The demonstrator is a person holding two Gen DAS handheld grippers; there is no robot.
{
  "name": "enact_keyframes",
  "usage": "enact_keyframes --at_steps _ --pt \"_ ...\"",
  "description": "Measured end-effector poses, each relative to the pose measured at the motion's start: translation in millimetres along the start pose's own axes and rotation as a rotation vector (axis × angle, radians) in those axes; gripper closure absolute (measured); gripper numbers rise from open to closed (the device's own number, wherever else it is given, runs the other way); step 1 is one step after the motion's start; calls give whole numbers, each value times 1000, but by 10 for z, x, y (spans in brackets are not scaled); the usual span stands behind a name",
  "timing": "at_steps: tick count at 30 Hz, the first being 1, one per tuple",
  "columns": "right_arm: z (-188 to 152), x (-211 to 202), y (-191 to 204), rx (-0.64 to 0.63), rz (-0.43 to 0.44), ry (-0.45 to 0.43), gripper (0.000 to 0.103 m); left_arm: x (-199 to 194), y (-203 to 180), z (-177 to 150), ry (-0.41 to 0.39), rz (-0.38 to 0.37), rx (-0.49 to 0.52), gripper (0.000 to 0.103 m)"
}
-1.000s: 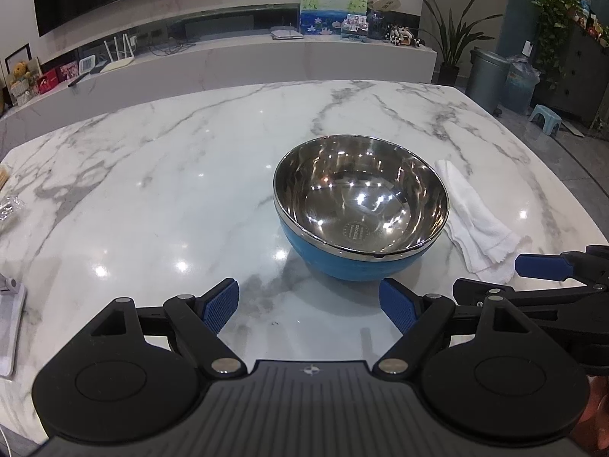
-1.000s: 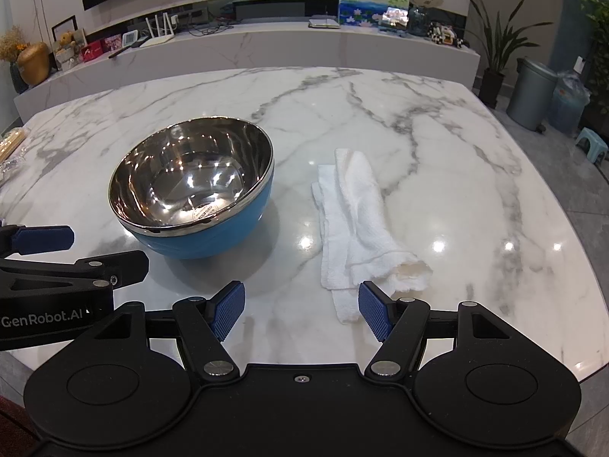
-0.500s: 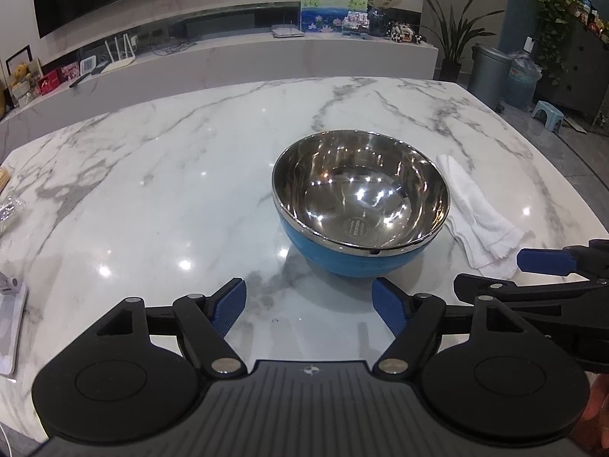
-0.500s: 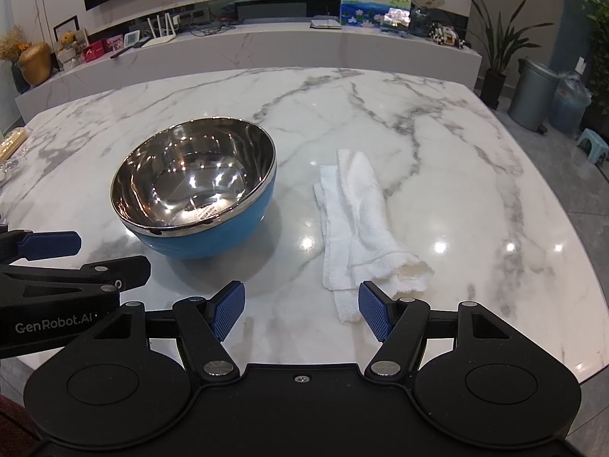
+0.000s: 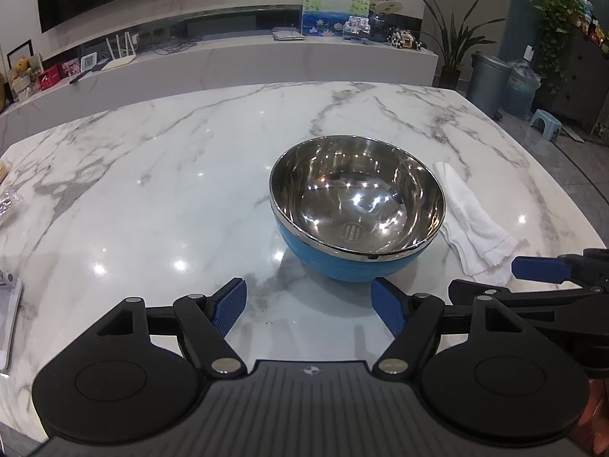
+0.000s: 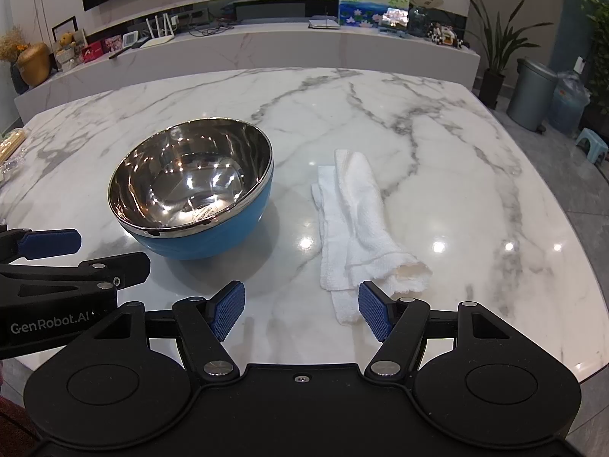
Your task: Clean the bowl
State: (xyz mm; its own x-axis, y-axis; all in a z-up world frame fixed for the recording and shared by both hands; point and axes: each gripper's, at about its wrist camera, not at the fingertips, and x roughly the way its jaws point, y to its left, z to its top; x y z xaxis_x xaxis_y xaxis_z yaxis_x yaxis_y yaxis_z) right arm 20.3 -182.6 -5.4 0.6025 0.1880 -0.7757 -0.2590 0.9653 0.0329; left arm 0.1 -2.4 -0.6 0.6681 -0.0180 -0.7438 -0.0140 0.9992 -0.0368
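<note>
A bowl (image 5: 357, 205), blue outside and shiny steel inside, stands upright on the marble table (image 5: 171, 175); it also shows in the right wrist view (image 6: 190, 186). A folded white cloth (image 6: 361, 221) lies flat just right of the bowl, and shows in the left wrist view (image 5: 472, 224). My left gripper (image 5: 308, 304) is open and empty, just short of the bowl's near side. My right gripper (image 6: 300, 308) is open and empty, over the table at the cloth's near end. Each gripper shows at the edge of the other's view.
A low marble counter (image 6: 266, 42) with a router, pictures and ornaments runs behind the table. A bin (image 6: 533, 91), a plant and a small stool (image 6: 590, 148) stand on the floor at the right. A white flat object (image 5: 7, 312) lies at the table's left edge.
My left gripper has narrowed slightly, stayed open, and edged a little toward the bowl. My right gripper has barely moved.
</note>
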Motion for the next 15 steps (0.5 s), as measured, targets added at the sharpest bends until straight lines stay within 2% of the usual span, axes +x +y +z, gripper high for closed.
enact_keyframes --at_steps 15 --pt "8 7 5 -4 0 2 39 14 -14 -13 16 13 18 32"
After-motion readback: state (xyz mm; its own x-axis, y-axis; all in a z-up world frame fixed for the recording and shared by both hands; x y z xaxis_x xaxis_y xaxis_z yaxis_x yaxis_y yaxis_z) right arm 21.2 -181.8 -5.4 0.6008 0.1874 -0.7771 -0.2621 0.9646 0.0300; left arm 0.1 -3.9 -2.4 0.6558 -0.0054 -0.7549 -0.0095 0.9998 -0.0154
